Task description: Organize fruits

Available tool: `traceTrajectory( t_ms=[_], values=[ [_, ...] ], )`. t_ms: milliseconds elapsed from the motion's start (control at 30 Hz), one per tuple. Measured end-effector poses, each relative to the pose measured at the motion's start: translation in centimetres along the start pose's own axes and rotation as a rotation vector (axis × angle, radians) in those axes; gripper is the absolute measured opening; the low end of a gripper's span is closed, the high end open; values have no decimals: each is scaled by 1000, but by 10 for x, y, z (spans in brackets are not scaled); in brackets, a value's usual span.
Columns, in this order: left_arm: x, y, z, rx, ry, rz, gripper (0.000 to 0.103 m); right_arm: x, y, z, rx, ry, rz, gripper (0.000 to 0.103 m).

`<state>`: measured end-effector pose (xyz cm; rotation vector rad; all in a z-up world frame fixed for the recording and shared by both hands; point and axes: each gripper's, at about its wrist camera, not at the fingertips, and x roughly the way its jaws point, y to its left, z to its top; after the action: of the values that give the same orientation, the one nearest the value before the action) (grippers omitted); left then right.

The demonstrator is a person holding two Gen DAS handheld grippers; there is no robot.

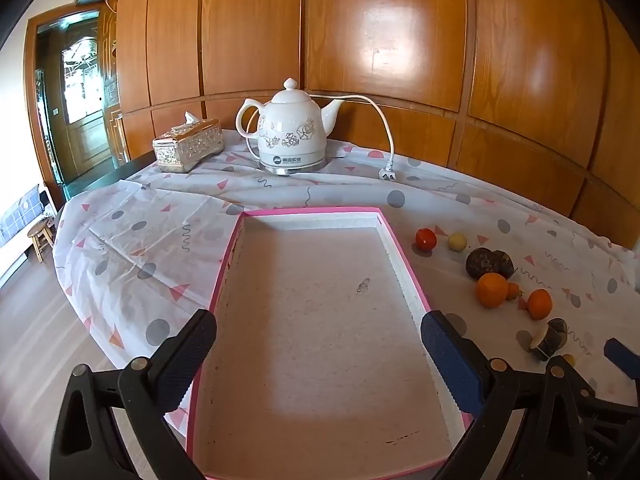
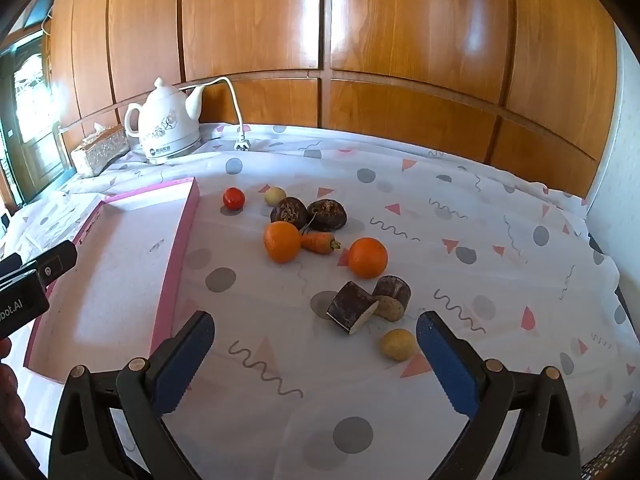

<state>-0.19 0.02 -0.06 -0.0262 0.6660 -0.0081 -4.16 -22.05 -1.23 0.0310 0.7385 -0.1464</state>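
Note:
A shallow pink-rimmed tray (image 1: 312, 211) (image 2: 188, 216) lies empty on the patterned tablecloth. My left gripper (image 1: 318, 344) hovers open over its near half, nothing between the fingers. To the tray's right lie several fruits: a red tomato (image 2: 233, 198) (image 1: 425, 239), two oranges (image 2: 282, 241) (image 2: 367, 257), a small carrot (image 2: 320, 242), two dark round fruits (image 2: 289, 211) (image 2: 327, 213), two dark cut pieces (image 2: 352, 307) (image 2: 394, 292) and two pale yellow balls (image 2: 275, 195) (image 2: 398, 344). My right gripper (image 2: 314, 346) is open above the cloth just in front of the cut pieces, holding nothing.
A white ceramic kettle (image 1: 290, 128) (image 2: 168, 124) with its cord and plug (image 1: 387, 176) stands at the back by the wooden wall. A tissue box (image 1: 187, 146) sits left of it. The table edge (image 1: 76, 280) drops off at the left toward the floor and a stool (image 1: 40, 236).

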Motion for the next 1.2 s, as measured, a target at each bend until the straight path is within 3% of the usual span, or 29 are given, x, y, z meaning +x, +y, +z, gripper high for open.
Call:
traceTrajectory(
  t_ms=[567, 1200],
  values=[
    [-1, -1, 0, 1, -1, -7, 103, -3, -2, -2, 1, -20, 0, 103],
    [-2, -3, 0, 4, 6, -11, 103, 0, -1, 0, -5, 27, -5, 103]
  ],
)
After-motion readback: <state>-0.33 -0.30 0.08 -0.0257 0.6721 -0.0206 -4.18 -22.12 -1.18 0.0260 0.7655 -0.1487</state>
